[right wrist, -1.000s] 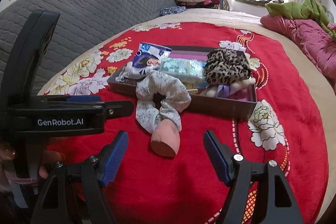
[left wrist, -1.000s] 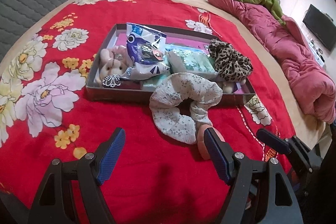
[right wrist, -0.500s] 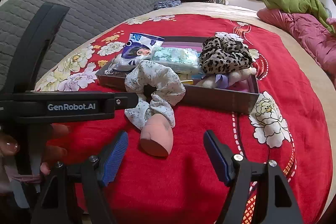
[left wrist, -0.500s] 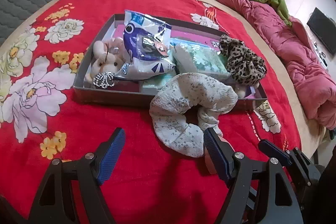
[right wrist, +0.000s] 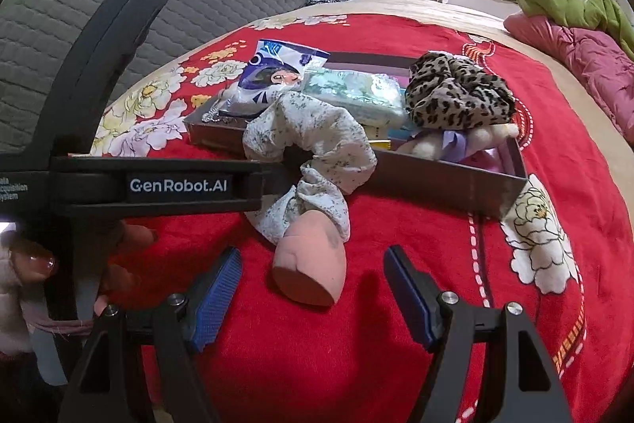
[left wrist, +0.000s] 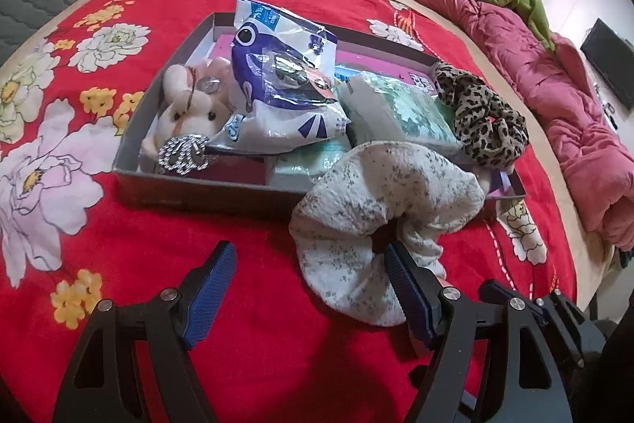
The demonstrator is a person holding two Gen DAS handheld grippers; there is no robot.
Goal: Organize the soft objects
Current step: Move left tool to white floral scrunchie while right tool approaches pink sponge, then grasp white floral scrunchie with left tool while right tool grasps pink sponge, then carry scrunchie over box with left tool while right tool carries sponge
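Scrunchie (left wrist: 380, 224) in speckled white hangs half over the tray (left wrist: 166, 185) wall and the sponge (right wrist: 311, 264) lies on the red bedspread (right wrist: 436, 244); we have both left to stow, left gripper (left wrist: 307, 284) and right gripper (right wrist: 313, 288) spread wide, empty

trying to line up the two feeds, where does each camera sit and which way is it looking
Left wrist: on the left gripper, looking down at the white floral scrunchie and grey tray; its open jaws and the right gripper show.
Right wrist: on the right gripper, facing the pink makeup sponge; open jaws, the left gripper's body and a hand show.
Shared: scrunchie, tray, leopard scrunchie, red floral bedspread.
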